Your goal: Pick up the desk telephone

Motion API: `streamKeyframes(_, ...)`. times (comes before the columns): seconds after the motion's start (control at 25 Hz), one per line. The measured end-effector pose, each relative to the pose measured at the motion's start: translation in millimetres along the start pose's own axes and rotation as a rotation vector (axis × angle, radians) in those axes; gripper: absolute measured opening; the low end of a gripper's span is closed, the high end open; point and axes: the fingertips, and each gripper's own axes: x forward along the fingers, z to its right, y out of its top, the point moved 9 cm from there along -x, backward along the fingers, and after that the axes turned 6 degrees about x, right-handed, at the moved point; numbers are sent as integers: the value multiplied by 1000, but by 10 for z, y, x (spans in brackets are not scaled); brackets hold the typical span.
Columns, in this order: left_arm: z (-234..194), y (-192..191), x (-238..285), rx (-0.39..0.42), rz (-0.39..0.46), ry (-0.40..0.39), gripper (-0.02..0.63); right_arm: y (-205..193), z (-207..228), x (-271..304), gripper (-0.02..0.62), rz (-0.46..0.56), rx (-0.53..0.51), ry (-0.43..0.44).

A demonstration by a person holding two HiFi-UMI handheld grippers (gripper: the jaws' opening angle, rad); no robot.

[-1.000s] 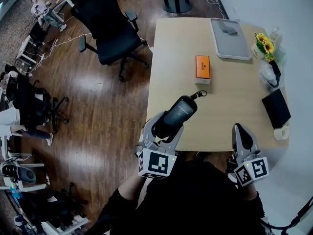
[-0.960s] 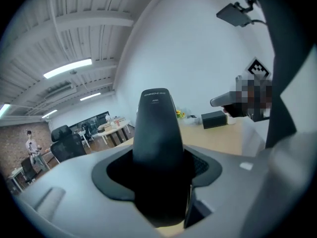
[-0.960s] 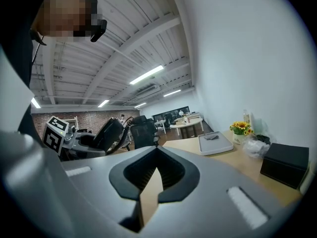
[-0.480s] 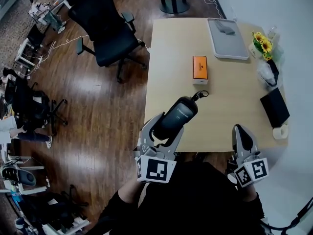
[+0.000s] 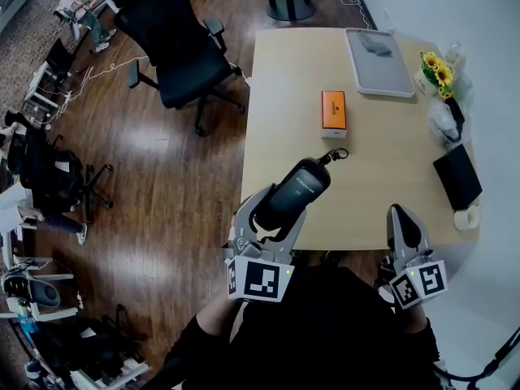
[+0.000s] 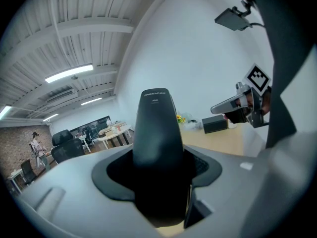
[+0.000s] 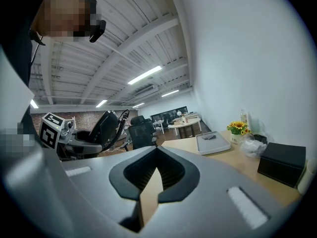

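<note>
In the head view the black desk telephone point(image 5: 294, 193), with a coiled cord at its far end, hangs over the near left corner of the light wooden table point(image 5: 382, 161). My left gripper point(image 5: 275, 214) is shut on it. In the left gripper view the telephone point(image 6: 157, 148) stands upright and fills the space between the jaws of that gripper point(image 6: 158, 185). Over the table's near right edge my right gripper point(image 5: 400, 220) is shut with nothing in it. In the right gripper view the right gripper point(image 7: 157, 171) has its jaws together, and the telephone point(image 7: 101, 126) shows at the left.
An orange box point(image 5: 334, 110) lies mid-table. A grey tray point(image 5: 379, 63) sits at the far end, sunflowers point(image 5: 437, 73) and a clear bag point(image 5: 445, 122) at the right. A black box point(image 5: 457, 177) and a tape roll point(image 5: 466, 218) lie near the right edge. A black office chair point(image 5: 175, 39) stands left.
Hardly anything: the head view has shifted slightly. The left gripper still holds the telephone in the same place, and the right gripper has not moved.
</note>
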Motion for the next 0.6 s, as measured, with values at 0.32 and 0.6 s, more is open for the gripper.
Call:
streamKeyframes(0.32,5,-33,19,-3,-6,-7,259,-15,-14,-3,0,-5,-5,2)
streamKeyframes(0.6,8,-43,25,-8,-9,-3,260,-10,-44,-25,0,8,-28,22)
